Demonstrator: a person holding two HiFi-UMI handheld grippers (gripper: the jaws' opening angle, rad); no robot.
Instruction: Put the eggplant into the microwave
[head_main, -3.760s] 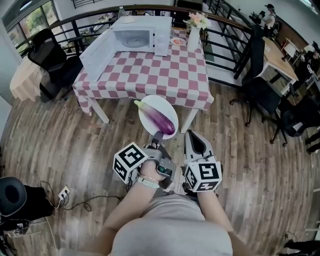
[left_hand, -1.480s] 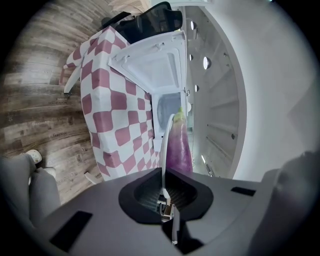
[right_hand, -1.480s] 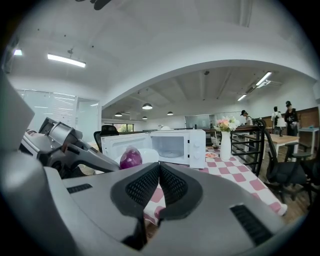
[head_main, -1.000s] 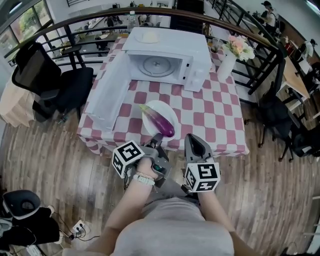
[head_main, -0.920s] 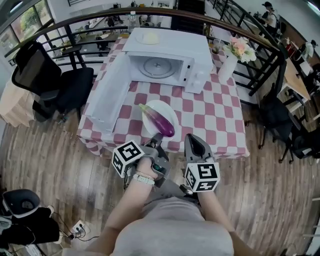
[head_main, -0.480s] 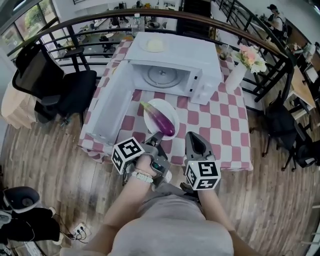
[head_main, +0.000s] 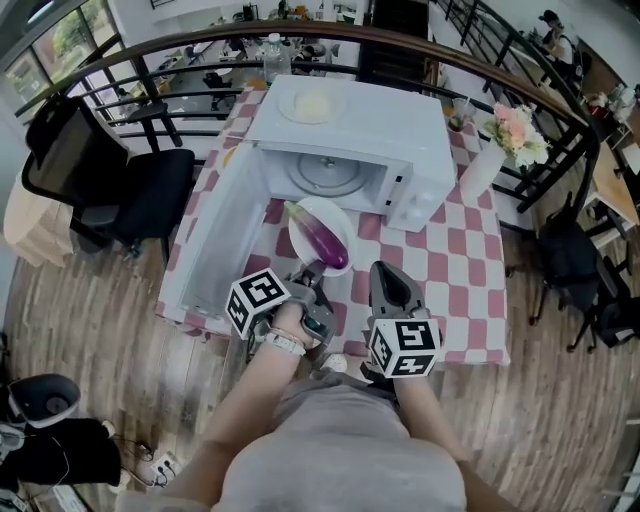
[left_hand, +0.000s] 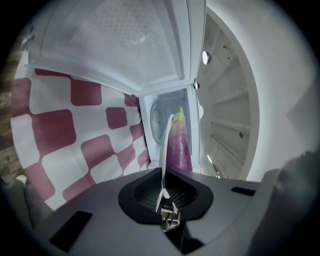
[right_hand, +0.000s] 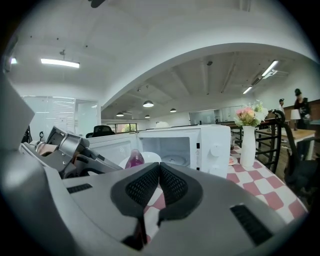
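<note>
A purple eggplant (head_main: 326, 241) with a green stem lies on a white plate (head_main: 304, 216). My left gripper (head_main: 315, 272) is shut on the plate's near rim and holds it above the checkered table, just in front of the white microwave (head_main: 392, 122). The microwave's door (head_main: 216, 236) hangs wide open to the left, and the glass turntable (head_main: 328, 176) shows inside. In the left gripper view the plate (left_hand: 164, 145) is edge-on between the jaws, with the eggplant (left_hand: 178, 145) beyond it. My right gripper (head_main: 388, 282) is shut and empty, level with the left one, to its right.
A white vase of flowers (head_main: 486, 168) stands on the table to the right of the microwave. A plate (head_main: 312, 105) rests on top of the microwave. A black office chair (head_main: 95, 170) stands left of the table, and a dark railing (head_main: 520, 75) curves behind it.
Both grippers have advanced toward the table together. The plate with the eggplant has come closer to the microwave's open front, and the microwave looks larger and nearer.
</note>
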